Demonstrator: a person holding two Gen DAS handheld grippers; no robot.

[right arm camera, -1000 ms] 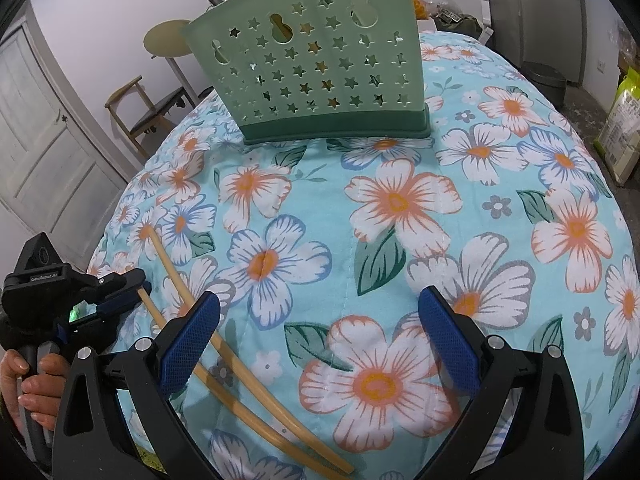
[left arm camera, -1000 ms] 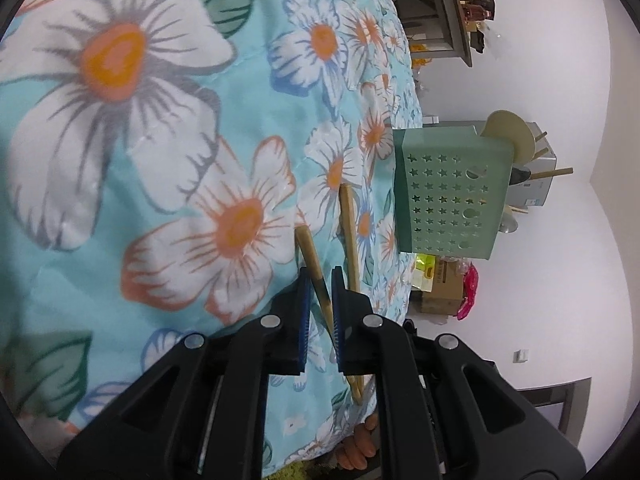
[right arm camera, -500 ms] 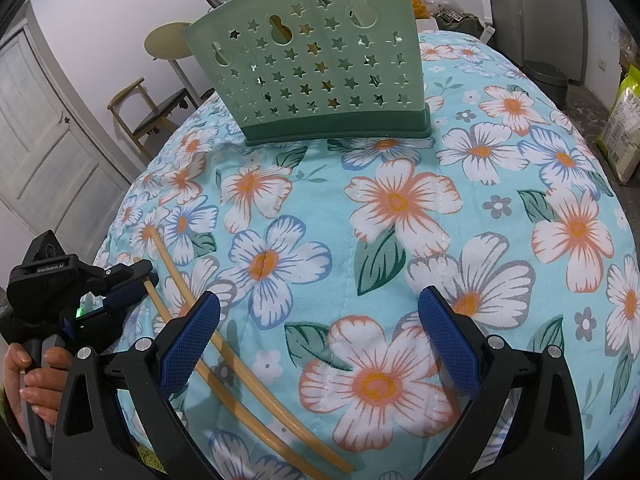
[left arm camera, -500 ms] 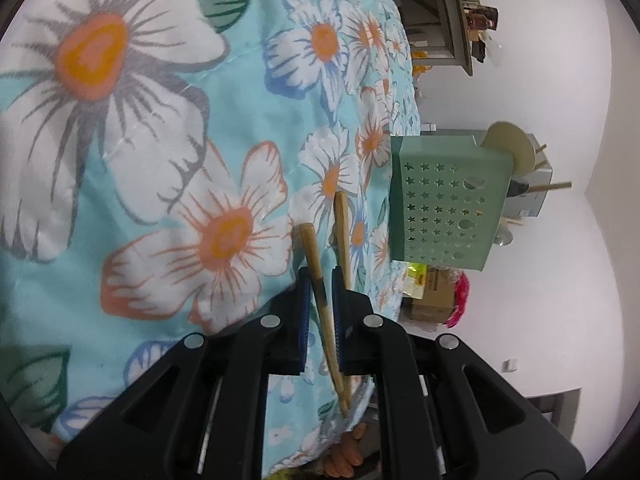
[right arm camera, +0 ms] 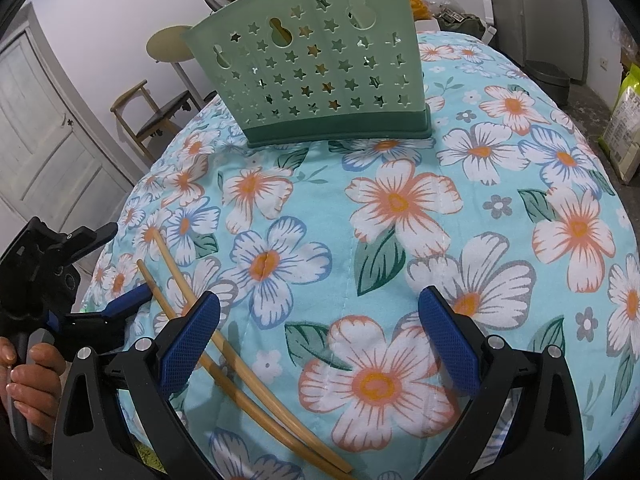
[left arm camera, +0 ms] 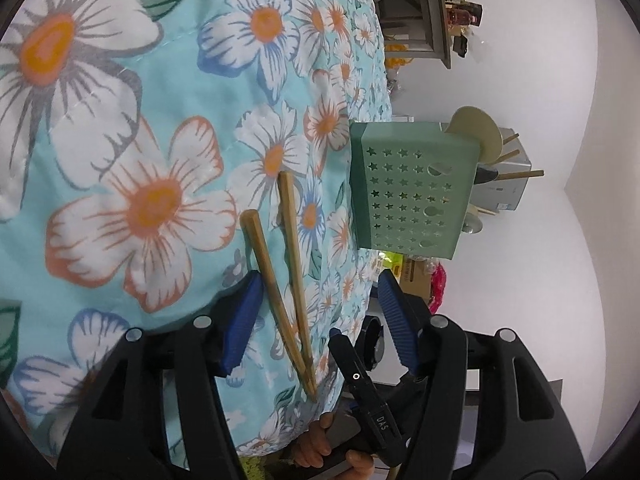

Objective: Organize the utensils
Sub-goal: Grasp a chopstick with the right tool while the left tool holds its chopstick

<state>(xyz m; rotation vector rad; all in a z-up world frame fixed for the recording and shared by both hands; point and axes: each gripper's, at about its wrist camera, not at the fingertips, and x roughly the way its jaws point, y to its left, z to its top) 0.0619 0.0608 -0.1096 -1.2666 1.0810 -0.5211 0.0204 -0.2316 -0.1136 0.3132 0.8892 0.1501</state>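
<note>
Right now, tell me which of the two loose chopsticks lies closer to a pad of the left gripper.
The shorter-looking chopstick, farther from the green holder. It lies right beside one blue pad of the left gripper, whose jaws have just opened; the other chopstick lies mid-gap.

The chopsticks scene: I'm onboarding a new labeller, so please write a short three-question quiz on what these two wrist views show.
1. True or false: the two chopsticks lie flat on the floral cloth, not in the green holder.
2. Multiple choice: the left gripper is A) clamped on one chopstick, B) open with both chopsticks between its pads, C) gripping the holder.
3. Fill in: the right gripper hovers open over the cloth and holds ____.

Key:
1. True.
2. B; its jaws have just been opening, and one chopstick lies close beside the left pad.
3. Nothing.
</note>
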